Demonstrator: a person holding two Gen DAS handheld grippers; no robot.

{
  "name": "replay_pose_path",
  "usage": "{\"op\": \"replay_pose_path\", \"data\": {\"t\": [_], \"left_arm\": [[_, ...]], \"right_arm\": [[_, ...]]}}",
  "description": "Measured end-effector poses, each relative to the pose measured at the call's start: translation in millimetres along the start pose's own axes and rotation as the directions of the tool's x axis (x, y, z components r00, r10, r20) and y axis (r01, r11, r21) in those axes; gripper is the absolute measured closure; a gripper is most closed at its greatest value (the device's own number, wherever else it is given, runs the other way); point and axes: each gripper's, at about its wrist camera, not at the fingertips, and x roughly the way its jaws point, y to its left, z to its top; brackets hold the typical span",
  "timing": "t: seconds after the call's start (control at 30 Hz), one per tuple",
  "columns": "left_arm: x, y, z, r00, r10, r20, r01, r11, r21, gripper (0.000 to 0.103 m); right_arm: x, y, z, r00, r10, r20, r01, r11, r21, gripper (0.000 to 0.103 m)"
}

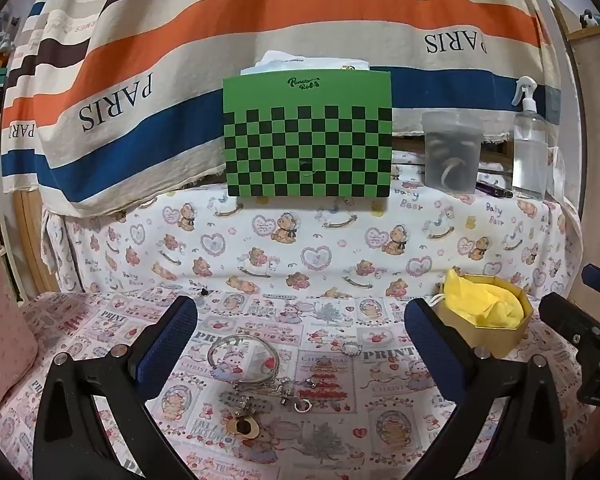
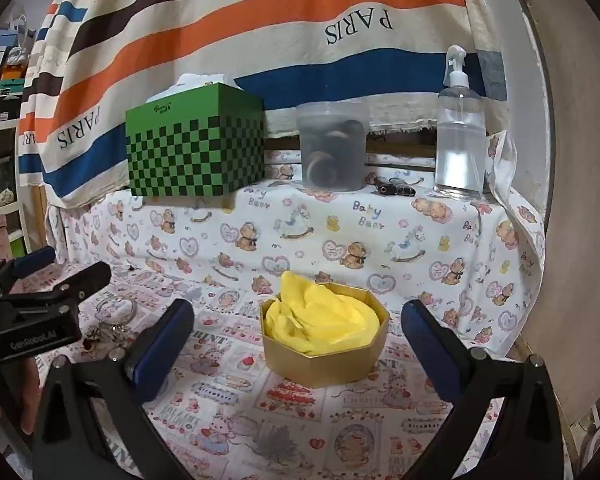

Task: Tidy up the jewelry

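Observation:
A silver bangle (image 1: 242, 356) lies on the printed cloth between my left gripper's open fingers, with a chain and charms (image 1: 274, 394), a gold round pendant (image 1: 242, 426) and a small silver ring (image 1: 350, 348) beside it. My left gripper (image 1: 300, 332) is open and empty above them. A gold octagonal box (image 2: 326, 354) lined with yellow tissue (image 2: 324, 320) sits between my right gripper's open fingers; it also shows in the left wrist view (image 1: 486, 326). My right gripper (image 2: 298, 336) is open and empty. The bangle shows at the left in the right wrist view (image 2: 116, 308).
On a raised ledge behind stand a green checkered tissue box (image 1: 308, 136), a clear lidded jar (image 1: 452, 152) and a spray bottle (image 1: 530, 148). A striped PARIS cloth (image 1: 220, 40) hangs behind. A pink bag (image 1: 0, 320) sits at the left.

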Motion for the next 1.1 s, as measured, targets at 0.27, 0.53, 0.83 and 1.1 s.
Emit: {"op": "replay_pose_path", "data": {"t": [0.27,0.53,0.83,1.1], "left_arm": [[-2.6,-0.4,0.1,1.000,-0.004,-0.003,0.004,1.000,0.011,0.000],[-4.1,0.7,2.5,1.000,0.000,-0.011,0.000,1.000,0.012,0.000],[-2.2,0.0,-0.4,1.000,0.004,-0.016,-0.004,1.000,0.015,0.000],[-1.7,0.4,0.6,1.000,0.009,-0.013,-0.009,1.000,0.014,0.000]], "right_arm": [[0.6,2.1,-0.2,1.000,0.013,-0.022,-0.013,1.000,-0.015,0.000],[1.8,2.7,0.3,1.000,0.018,-0.016,-0.018,1.000,-0.024,0.000],[3.0,3.1,-0.4,0.999,0.029,-0.028,-0.030,0.999,-0.025,0.000],[-1.1,3.3,-1.0,0.999,0.033,-0.010,-0.033,0.999,-0.025,0.000]]}}
